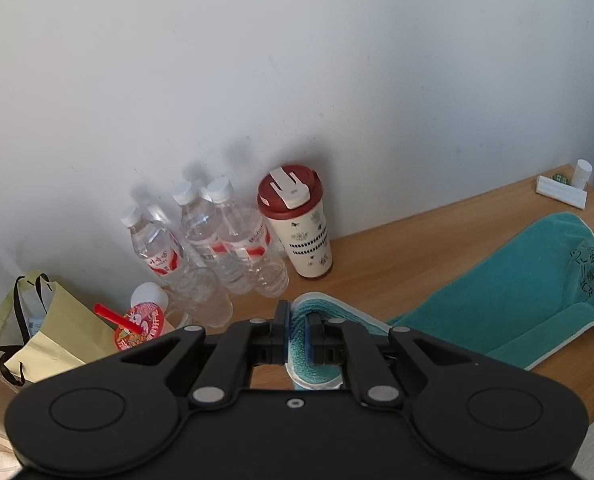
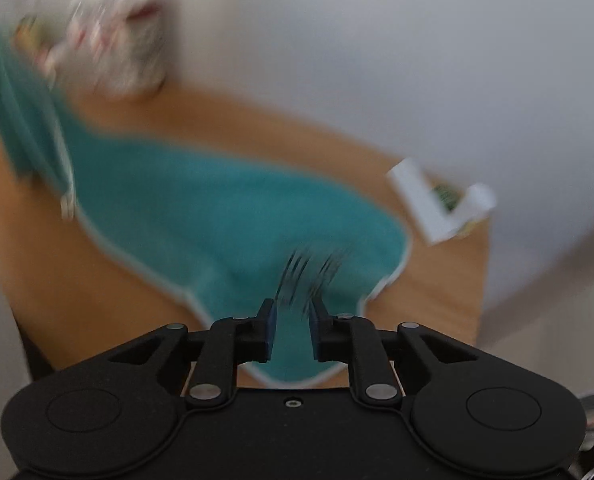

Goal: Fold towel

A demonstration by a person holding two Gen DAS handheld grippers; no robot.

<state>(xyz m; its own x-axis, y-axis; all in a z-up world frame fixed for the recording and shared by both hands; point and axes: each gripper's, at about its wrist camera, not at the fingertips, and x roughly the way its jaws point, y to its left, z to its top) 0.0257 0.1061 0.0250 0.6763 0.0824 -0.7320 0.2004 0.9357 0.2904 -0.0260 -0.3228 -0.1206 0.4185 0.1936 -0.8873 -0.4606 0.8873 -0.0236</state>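
Pretty crowded at lower left of the left wrist view: water bottles [image 1: 217,240], a red-lidded tumbler [image 1: 299,226], a sealed drink cup with red straw [image 1: 139,326] and a yellow paper bag [image 1: 49,328], all bunched against the wall [image 1: 297,60]. Open wooden desk [image 1: 409,256] from centre to right, between tumbler and teal towel [image 1: 509,288]. Only a small white holder [image 1: 561,190] at far right, near the wall.

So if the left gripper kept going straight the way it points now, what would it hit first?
Probably the cluster of water bottles standing by the wall, right ahead of the left gripper, which is shut on a towel edge. The tumbler stands just to their right. Depth is unclear.
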